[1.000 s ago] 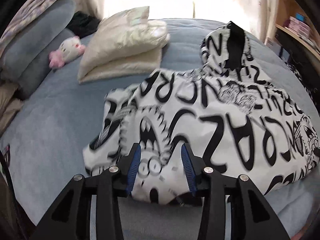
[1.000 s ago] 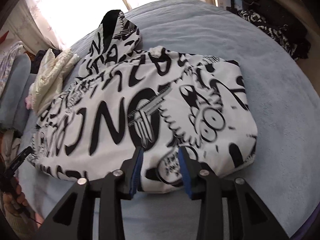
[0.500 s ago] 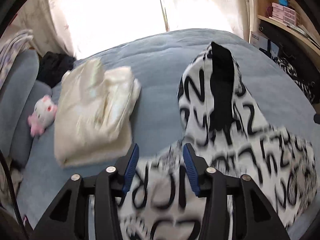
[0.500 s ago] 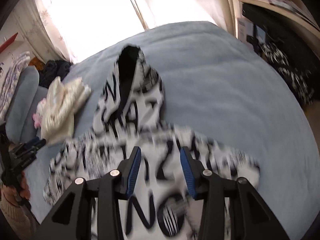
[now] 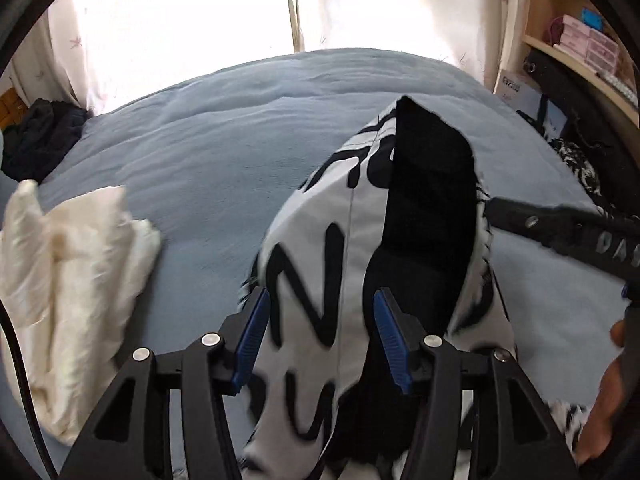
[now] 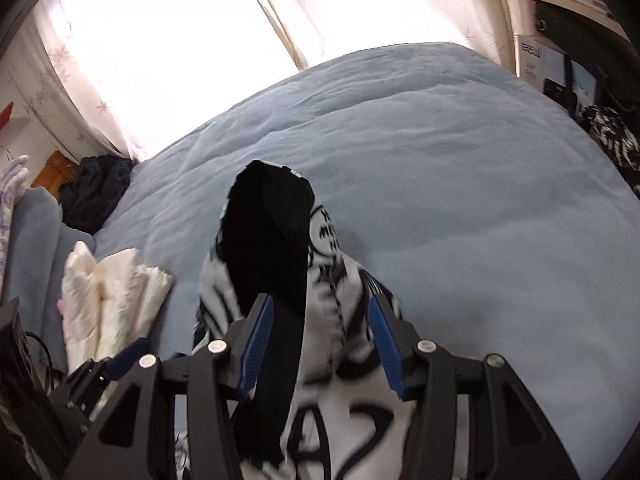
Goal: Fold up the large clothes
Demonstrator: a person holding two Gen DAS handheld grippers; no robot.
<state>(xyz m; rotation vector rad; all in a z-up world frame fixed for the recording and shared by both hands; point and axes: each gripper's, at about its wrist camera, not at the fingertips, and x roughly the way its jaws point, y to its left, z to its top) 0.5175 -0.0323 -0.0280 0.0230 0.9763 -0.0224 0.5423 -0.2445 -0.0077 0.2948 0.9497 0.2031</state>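
While my left gripper [image 5: 318, 338] and right gripper [image 6: 320, 344] spread wider, both hover over the hoodie's hood [image 5: 360, 240], pinching nothing.

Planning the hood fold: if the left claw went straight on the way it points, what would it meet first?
Most likely the hood of the black-and-white hoodie, lying on the blue bed between the opening jaws of the left claw; depth is unclear.

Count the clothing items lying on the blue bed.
2: the black-and-white hoodie under both grippers, and a folded cream garment at the bed's left. A dark pile by the curtain may be more clothes.
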